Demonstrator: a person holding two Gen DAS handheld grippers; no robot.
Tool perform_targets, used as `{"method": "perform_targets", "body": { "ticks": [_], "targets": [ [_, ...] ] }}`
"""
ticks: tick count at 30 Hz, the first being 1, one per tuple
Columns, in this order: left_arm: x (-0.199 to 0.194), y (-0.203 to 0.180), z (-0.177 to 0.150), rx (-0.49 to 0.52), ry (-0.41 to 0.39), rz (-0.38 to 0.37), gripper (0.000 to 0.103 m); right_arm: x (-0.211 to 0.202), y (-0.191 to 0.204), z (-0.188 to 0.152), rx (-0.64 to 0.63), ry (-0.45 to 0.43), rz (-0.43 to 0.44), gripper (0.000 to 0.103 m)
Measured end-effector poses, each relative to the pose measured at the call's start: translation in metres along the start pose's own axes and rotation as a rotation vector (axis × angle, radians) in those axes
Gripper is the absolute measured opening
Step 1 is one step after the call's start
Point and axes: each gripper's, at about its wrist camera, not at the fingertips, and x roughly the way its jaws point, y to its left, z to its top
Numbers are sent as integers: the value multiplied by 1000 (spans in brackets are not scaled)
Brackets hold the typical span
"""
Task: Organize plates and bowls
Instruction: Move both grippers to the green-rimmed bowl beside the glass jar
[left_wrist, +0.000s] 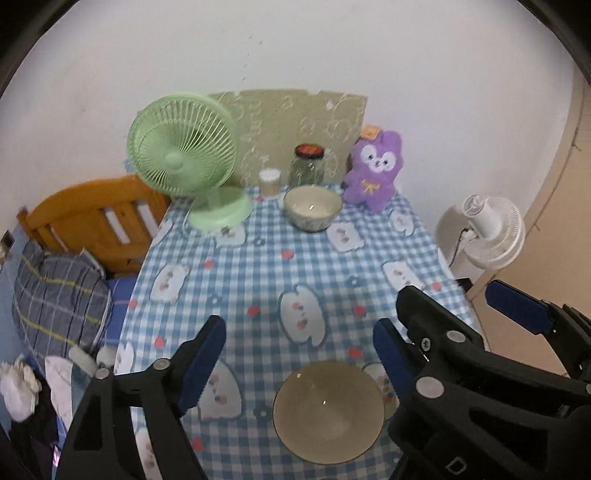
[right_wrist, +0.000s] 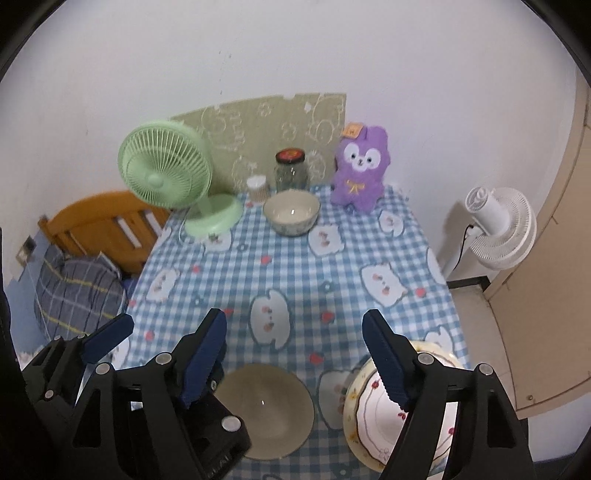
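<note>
Left gripper (left_wrist: 299, 354): jaws wide, nothing held.
Right gripper (right_wrist: 295, 350): jaws apart, empty.
Round beige glazed bowl (left_wrist: 328, 411): on blue-check tablecloth (left_wrist: 258, 266), near edge.
White floral-rimmed plate (right_wrist: 373, 413): just beside it, rt side.

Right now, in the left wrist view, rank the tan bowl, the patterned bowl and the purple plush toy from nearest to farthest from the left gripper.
1. Tan bowl, just beyond the left gripper.
2. Patterned bowl, far end, centre.
3. Purple plush toy, back right, against the wall.
</note>
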Motion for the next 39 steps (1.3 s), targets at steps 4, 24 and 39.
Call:
{"method": "perform_targets", "body": {
  "ticks": [4,24,39],
  "targets": [
    [-4,-1,19,25,-44,9,88,-4,0,17,13,-32,-30,83],
    [47,-23,107,-83,-70,92,95,58,-37,116,-88,-46,31,91],
    [113,-33,151,-133,-21,186,95,138,-57,168,-122,6,111,91]
  ]
}}
